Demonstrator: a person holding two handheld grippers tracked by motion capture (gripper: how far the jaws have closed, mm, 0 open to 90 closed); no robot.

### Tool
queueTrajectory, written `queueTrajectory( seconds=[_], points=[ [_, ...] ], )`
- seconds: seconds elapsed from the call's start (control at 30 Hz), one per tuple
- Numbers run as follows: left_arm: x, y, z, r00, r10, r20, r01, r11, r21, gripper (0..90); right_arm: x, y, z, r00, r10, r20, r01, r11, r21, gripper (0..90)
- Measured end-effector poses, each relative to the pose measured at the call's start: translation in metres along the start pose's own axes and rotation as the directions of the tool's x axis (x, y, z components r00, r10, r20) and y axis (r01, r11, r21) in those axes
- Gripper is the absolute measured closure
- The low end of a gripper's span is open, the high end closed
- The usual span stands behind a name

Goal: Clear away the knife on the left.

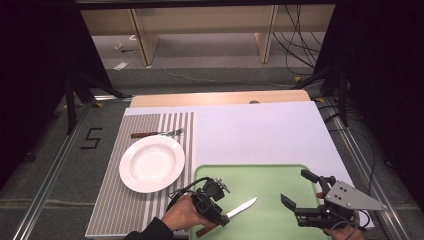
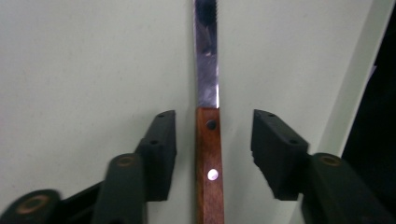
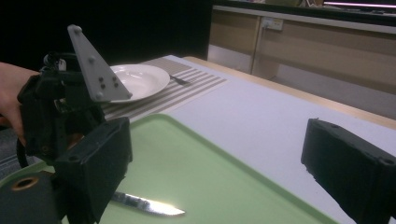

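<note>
Left gripper view: knife (image 2: 208, 154) handle lies untouched between parted jaws.

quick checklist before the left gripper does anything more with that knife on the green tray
1. Knife lined up between the left gripper jaws: ok, the wooden handle runs straight up the gap.
2. Grip on the handle: not ok, the jaws stand open with space on both sides of the handle.
3. Knife resting flat on the green tray: ok, blade pointing away from the hand.
4. Right gripper out of the way: ok, it stands open over the tray's right part, apart from the blade.
5. Place setting ready: the white plate sits on the striped mat, fork beyond it: ok.
6. Free spot beside the plate for the knife: ok, bare mat on its right.
</note>
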State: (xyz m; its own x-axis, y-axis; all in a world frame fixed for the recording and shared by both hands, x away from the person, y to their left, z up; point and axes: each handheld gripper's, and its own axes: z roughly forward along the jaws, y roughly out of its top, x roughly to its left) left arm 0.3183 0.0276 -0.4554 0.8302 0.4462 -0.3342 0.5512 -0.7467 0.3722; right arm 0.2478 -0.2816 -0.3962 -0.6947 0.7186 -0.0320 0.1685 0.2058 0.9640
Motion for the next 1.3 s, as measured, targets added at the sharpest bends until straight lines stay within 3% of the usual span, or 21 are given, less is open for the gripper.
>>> queueTrajectory(
  seconds=[0.13, 0.2, 0.27, 0.37, 0.57, 0.73, 0.87, 1.13, 1.3],
  points=[
    [-0.011, 0.002, -0.005, 0.9961, 0.065, -0.06, -0.069, 0.9953, -0.068, 35.4, 0.0, 0.0, 0.0, 1.0, 0.0, -0.002, 0.0, 1.0, 0.0, 9.7],
    [-0.016, 0.003, -0.006, 0.9894, 0.117, -0.086, -0.125, 0.988, -0.09, 31.6, 0.001, 0.0, 0.0, 1.0, 0.0, -0.002, 0.0, 1.0, 0.0, 9.7],
    [-0.022, 0.004, -0.005, 0.9835, 0.146, -0.107, -0.157, 0.9821, -0.103, 32.7, 0.0, 0.0, 0.0, 1.0, 0.001, -0.001, -0.001, 1.0, -0.001, 9.7],
    [-0.027, 0.007, -0.003, 0.9788, 0.173, -0.109, -0.185, 0.9766, -0.109, 44.1, 0.001, 0.0, 0.0, 1.0, 0.0, -0.002, 0.0, 1.0, 0.0, 9.7],
    [-0.03, 0.01, 0.005, 0.9748, 0.204, -0.091, -0.211, 0.9743, -0.079, 55.3, 0.001, 0.0, 0.0, 1.0, 0.0, -0.002, 0.0, 1.0, -0.001, 9.7],
    [-0.031, 0.012, 0.007, 0.9734, 0.219, -0.067, -0.224, 0.9715, -0.078, 69.6, 0.001, 0.0, 0.0, 1.0, -0.002, -0.003, 0.002, 1.0, -0.001, 9.7],
    [-0.032, 0.014, 0.013, 0.9674, 0.245, -0.065, -0.248, 0.9677, -0.045, 79.9, 0.001, 0.0, 0.0, 1.0, -0.002, -0.003, 0.002, 1.0, 0.0, 9.7],
    [-0.031, 0.016, 0.02, 0.9633, 0.261, -0.064, -0.262, 0.9649, -0.016, 88.9, 0.001, 0.0, 0.0, 1.0, 0.0, -0.003, 0.0, 1.0, 0.0, 9.7],
    [-0.031, 0.018, 0.024, 0.9644, 0.256, -0.066, -0.257, 0.9665, -0.001, 89.5, 0.001, 0.0, 0.0, 1.0, 0.0, -0.004, 0.0, 1.0, 0.0, 9.7]
  ],
)
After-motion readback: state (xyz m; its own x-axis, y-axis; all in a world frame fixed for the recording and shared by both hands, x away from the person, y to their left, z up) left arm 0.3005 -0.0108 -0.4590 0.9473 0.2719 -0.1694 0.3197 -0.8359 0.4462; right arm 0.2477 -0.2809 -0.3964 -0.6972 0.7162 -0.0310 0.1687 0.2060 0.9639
